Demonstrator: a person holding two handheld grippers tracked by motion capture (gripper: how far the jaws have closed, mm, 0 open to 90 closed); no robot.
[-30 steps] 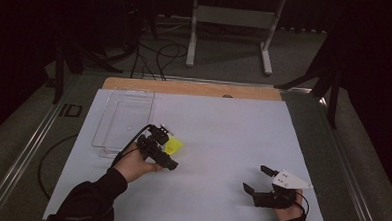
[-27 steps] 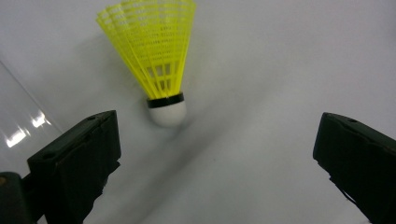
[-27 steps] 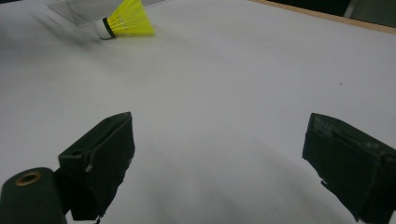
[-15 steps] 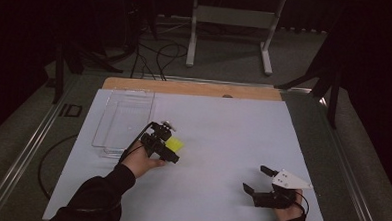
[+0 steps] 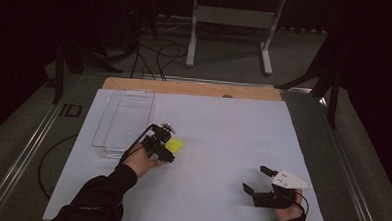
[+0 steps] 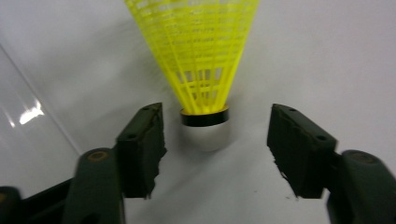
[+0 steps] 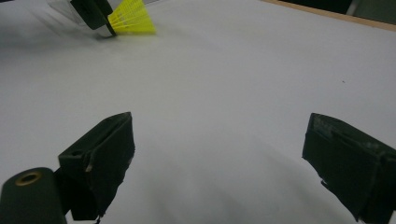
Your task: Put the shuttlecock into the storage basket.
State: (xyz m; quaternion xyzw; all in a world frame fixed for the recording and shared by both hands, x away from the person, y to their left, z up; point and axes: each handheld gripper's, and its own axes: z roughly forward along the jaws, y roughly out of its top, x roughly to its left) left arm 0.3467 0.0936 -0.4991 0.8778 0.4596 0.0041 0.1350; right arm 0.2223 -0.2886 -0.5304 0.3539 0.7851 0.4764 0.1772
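Bench surface: a white sheet [image 5: 222,141] is covering the bench; a strip of bare wood [image 5: 195,88] is showing along the far edge.

Shuttlecock: a yellow plastic shuttlecock with a white rounded cork and a black band [image 6: 205,70] is lying on the white sheet, left of centre in the high view [image 5: 174,145]. In the left gripper view the cork is pointing toward the camera and the yellow mesh skirt is fanning away from it.

Left tool: the left tool [image 6: 217,140] is sitting released, its jaws spread wide. The cork is lying between the two black pads [image 6: 140,144], slightly nearer the left one, with a gap on each side; neither pad is touching it. In the high view the left hand [image 5: 141,159] is holding this tool [image 5: 168,150] right at the shuttlecock.

Right tool: the right tool [image 7: 219,154] is also released, jaws wide apart over bare white sheet. In the high view it [image 5: 257,179] is resting near the front right corner of the bench, well apart from the shuttlecock, with its grey three-cornered plate [image 5: 290,179] on top.

Tray: a clear plastic rectangular tray [image 5: 125,121] is lying on the sheet just beyond and left of the left tool.

Right gripper view, far field: the shuttlecock [image 7: 133,21] and the left tool's dark jaw are appearing at the upper left.
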